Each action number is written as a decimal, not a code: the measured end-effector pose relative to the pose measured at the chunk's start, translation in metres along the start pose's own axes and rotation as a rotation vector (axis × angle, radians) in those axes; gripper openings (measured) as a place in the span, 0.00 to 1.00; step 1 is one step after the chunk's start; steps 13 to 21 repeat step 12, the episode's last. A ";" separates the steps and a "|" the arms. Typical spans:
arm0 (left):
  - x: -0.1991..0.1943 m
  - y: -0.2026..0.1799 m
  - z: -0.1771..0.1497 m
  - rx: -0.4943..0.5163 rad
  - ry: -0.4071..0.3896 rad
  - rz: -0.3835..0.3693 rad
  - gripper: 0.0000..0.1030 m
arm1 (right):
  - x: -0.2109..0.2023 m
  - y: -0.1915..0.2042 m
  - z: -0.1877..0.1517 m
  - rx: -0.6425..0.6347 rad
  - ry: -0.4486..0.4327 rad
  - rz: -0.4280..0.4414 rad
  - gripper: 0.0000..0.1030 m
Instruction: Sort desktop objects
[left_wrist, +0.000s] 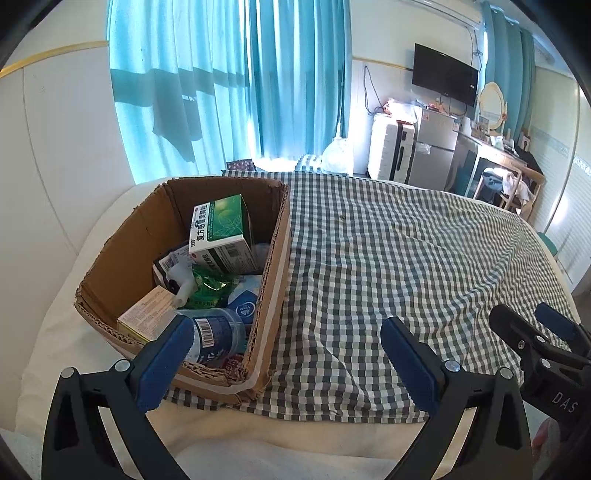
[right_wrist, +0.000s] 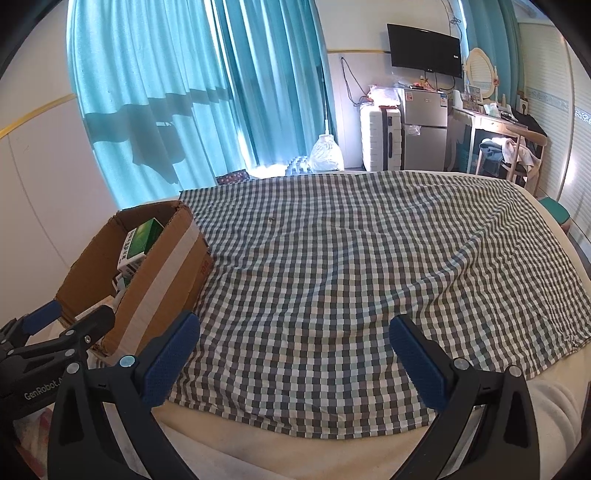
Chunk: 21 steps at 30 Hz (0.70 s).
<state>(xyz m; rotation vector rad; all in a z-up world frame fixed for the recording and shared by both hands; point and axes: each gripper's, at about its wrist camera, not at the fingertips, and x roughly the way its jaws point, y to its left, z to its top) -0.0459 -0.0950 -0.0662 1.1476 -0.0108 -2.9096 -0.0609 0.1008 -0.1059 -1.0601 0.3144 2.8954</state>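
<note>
At the left stands the open brown cardboard box, on the edge of the grey-and-white checked cloth spread over the cream bed; inside it lie the task's things, a green-and-white medicine carton leaning on top, a crumpled green foil packet and a clear plastic bottle with a blue label nearest the camera; the left tongs hang spread and empty just before the box's near corner; further right, the right tongs are likewise spread and empty over bare cloth; no loose object shows on the cloth, so the sorting looks finished or nearly so; a sound next move would be to check the bed's far right side before drawing both tongs clear, without nudging the box wall.
</note>
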 end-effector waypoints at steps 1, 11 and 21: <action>0.000 0.000 -0.001 -0.004 0.002 -0.004 1.00 | 0.000 0.001 0.000 -0.001 0.002 -0.002 1.00; 0.008 0.001 -0.002 -0.046 0.055 0.034 1.00 | 0.001 0.004 -0.002 -0.039 0.010 -0.023 1.00; 0.007 0.002 -0.001 -0.042 0.048 0.053 1.00 | 0.001 0.003 -0.001 -0.037 0.011 -0.023 1.00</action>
